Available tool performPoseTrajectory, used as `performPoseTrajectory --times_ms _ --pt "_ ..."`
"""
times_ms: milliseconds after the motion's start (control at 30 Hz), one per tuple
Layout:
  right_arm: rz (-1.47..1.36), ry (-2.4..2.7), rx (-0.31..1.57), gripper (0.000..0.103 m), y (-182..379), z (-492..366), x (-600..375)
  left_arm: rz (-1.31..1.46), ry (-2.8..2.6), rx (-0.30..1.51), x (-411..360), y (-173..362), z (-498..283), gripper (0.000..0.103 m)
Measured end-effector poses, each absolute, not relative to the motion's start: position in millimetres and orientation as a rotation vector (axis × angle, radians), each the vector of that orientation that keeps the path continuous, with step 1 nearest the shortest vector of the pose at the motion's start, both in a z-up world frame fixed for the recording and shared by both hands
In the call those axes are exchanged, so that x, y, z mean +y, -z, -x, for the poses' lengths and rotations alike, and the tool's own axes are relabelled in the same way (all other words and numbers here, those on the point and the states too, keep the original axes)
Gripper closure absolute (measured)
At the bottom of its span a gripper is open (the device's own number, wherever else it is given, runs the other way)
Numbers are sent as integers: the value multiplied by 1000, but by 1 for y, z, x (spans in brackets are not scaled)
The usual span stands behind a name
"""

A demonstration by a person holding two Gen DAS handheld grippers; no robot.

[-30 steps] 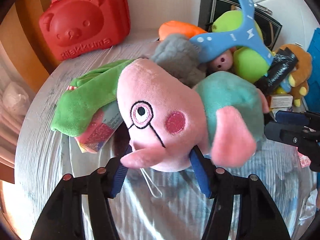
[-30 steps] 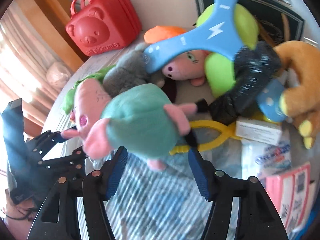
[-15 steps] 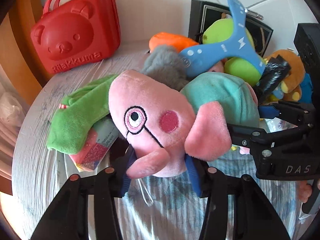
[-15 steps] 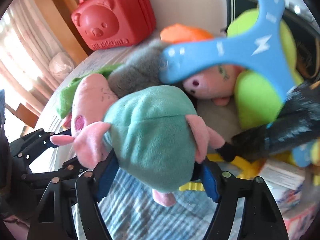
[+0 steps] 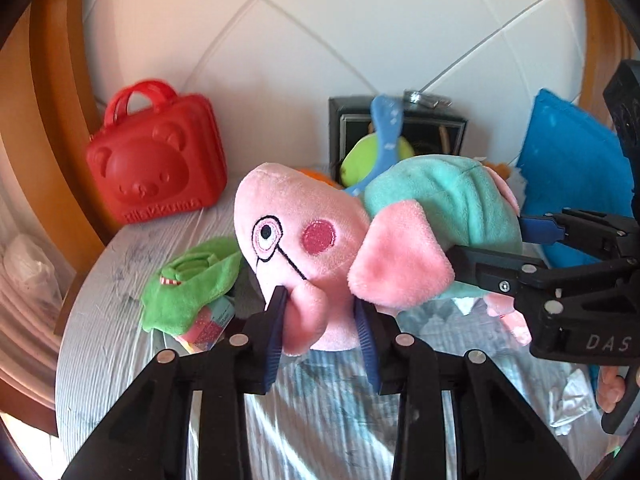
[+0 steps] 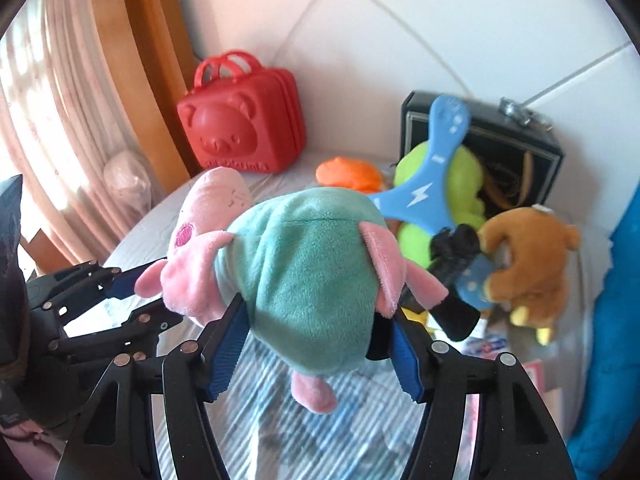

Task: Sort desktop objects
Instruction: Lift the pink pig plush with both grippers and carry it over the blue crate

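Pig plush [image 5: 304, 240]: lifted clear of the counter [image 5: 120, 320]; a second ago it lay on the toy heap.
Left tongs [image 5: 320, 316]: closing, pinching the pink snout; earlier they straddled the head loosely.
Right tongs [image 6: 316, 344]: closing on the teal body, pads pressing both sides.
Green plush [image 5: 192, 280]: uncovered on the counter, previously tucked under the pig's head.
Red bear case [image 5: 156, 168]: unmoved against the wall behind.

A striped round table [image 5: 100, 320] carries a red bear case [image 5: 156, 160], a green plush [image 5: 192, 280] and toys.
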State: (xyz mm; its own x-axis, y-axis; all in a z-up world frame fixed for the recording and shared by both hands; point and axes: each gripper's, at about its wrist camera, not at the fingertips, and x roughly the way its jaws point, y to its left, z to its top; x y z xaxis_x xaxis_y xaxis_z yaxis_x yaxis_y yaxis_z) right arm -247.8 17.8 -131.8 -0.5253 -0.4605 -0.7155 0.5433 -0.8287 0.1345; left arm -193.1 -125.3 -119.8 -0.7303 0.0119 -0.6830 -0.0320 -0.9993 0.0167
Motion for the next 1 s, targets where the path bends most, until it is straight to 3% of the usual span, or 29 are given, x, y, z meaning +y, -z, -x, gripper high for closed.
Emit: performPoseTrajectory --times_ms 300,533,733,967,1000 --pt "-813 2580 60 41 31 172 108 743 -2842 122 -42 19 150 70" --pt "-634 2885 -17 42 -50 98 224 458 -2619 176 76 -50 123 70" --pt "-642 3114 -64 44 -70 51 323 422 -2413 232 192 -60 106 70" --pt "-783 3237 -223 44 -49 12 422 513 -2250 351 297 -36 97 70" --pt "-811 3240 -239 44 -45 10 431 535 -2238 383 308 -31 98 78"
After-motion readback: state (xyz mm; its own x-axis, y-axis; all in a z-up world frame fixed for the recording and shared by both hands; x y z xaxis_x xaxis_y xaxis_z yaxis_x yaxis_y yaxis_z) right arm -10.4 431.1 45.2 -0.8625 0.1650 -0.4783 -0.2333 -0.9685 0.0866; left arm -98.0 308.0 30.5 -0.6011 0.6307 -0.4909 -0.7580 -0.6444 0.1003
